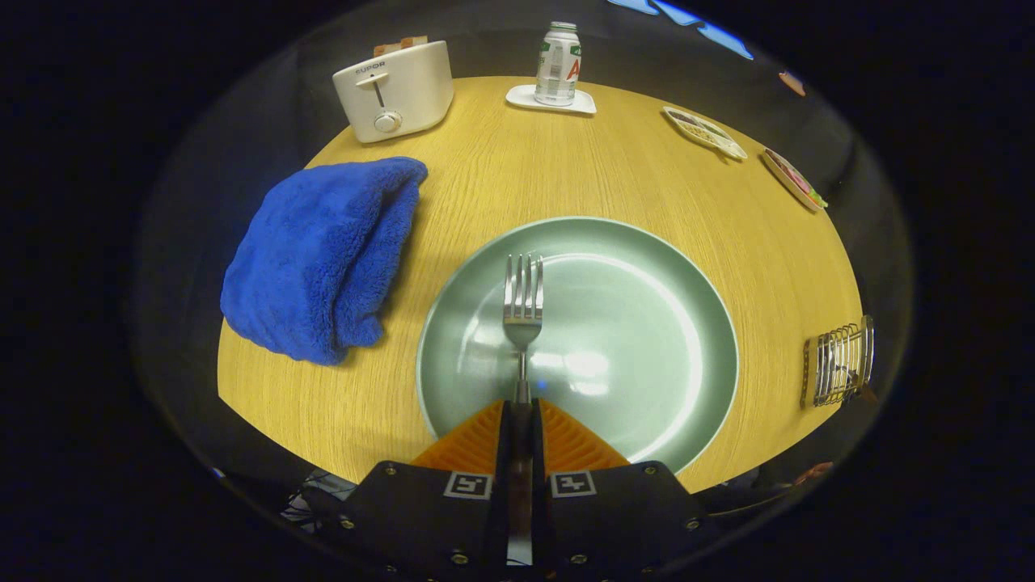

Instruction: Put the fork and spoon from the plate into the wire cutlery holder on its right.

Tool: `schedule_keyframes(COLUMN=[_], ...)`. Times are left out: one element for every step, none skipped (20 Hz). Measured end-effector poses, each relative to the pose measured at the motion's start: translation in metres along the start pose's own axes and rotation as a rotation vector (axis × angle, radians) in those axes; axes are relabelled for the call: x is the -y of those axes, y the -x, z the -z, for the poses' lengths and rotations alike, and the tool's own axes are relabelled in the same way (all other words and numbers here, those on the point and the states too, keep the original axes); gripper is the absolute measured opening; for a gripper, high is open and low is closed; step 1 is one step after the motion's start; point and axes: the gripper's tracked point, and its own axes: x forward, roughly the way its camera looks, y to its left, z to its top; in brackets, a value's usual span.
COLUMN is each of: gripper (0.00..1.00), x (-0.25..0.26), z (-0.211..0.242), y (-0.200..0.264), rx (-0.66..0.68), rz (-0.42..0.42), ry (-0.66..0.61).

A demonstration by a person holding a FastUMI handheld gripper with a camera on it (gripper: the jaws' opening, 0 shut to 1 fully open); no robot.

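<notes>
My gripper is shut on the handle of a metal fork. The fork's tines point away from me, over the pale green plate that lies just ahead of the fingers. The fork's handle runs back between the two fingers and is hidden there. The wire cutlery holder stands to the right of the plate near the table's right edge, with something dark inside it. I cannot tell whether the fork rests on the plate or hangs a little above it.
A folded blue towel lies left of the plate. At the far side of the round wooden table stand a white toaster and a bottle on a white coaster. Two small flat dishes lie at the far right.
</notes>
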Motion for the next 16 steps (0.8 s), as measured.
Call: schedule_keyframes(gripper=[0.05,0.05,0.05,0.05,0.01,0.01,0.01,0.01,0.01,0.01,0.01,0.01,0.01,0.01,0.01,0.01], x=[0.000,-0.001,-0.001,0.000,0.000,0.001,0.003,0.005,0.006,0.007,0.009,0.010,0.011,0.012,0.013,0.015], z=[0.001,0.000,-0.002,-0.001,-0.002,-0.002,-0.003,-0.003,-0.004,-0.005,-0.005,-0.006,-0.008,-0.010,-0.013,-0.017], y=[0.000,0.001,0.002,0.002,0.001,0.001,0.002,0.003,0.004,0.005,0.007,0.009,0.012,0.015,0.019,0.023], rx=[0.002,0.005,0.015,0.020,0.028,0.032,0.039,0.043,0.050,0.057,0.058,0.062,0.069,0.076,0.087,0.096], rz=[0.005,0.006,0.003,0.001,-0.002,0.001,0.007,0.009,0.010,0.013,0.015,0.018,0.020,0.022,0.023,0.025], ry=[-0.008,-0.019,-0.031,-0.035,-0.038,-0.037,-0.034,-0.034,-0.037,-0.042,-0.046,-0.049,-0.053,-0.059,-0.064,-0.070])
